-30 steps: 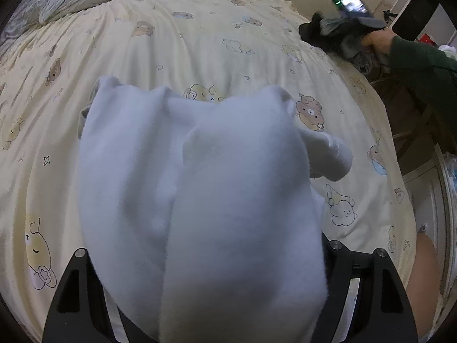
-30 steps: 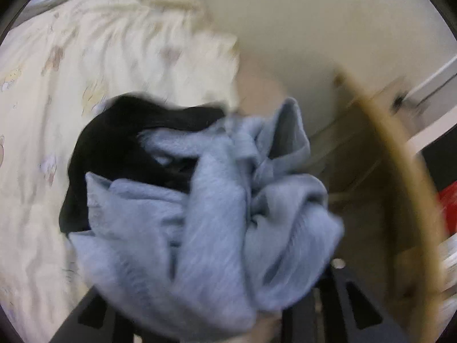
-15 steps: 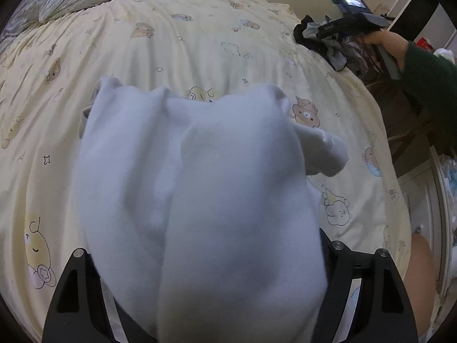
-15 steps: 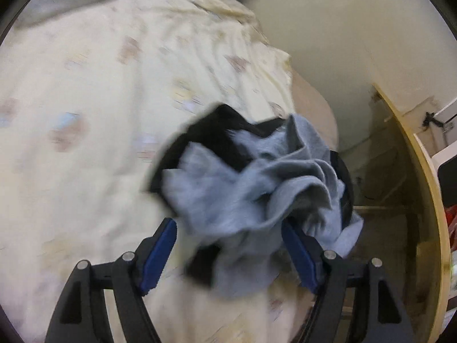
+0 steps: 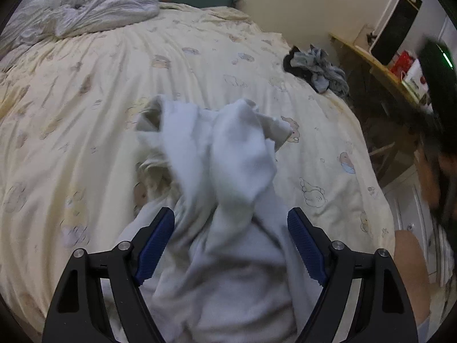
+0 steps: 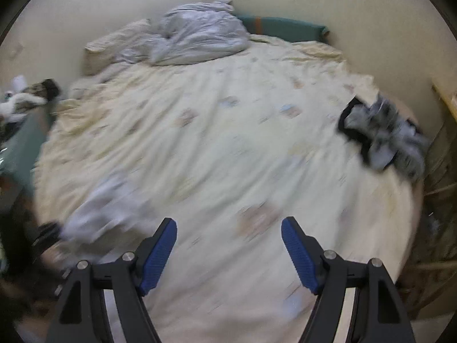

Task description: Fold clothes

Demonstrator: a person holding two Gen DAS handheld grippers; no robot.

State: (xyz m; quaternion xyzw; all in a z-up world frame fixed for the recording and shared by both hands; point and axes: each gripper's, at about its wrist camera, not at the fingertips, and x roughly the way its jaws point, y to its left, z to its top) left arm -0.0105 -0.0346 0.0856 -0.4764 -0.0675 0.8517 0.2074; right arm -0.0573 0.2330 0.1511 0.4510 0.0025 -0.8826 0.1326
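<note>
Barely begun. Left wrist view: white garment (image 5: 222, 188) heaped at frame centre on bed (image 5: 85, 120), unfolded, lying between wide-spread jaws of left gripper (image 5: 230, 245), pads not pressing it. Right wrist view: right gripper (image 6: 229, 250) agape, empty; grey-and-black clothes (image 6: 382, 137) bunched at right edge, equally unfolded.
</note>
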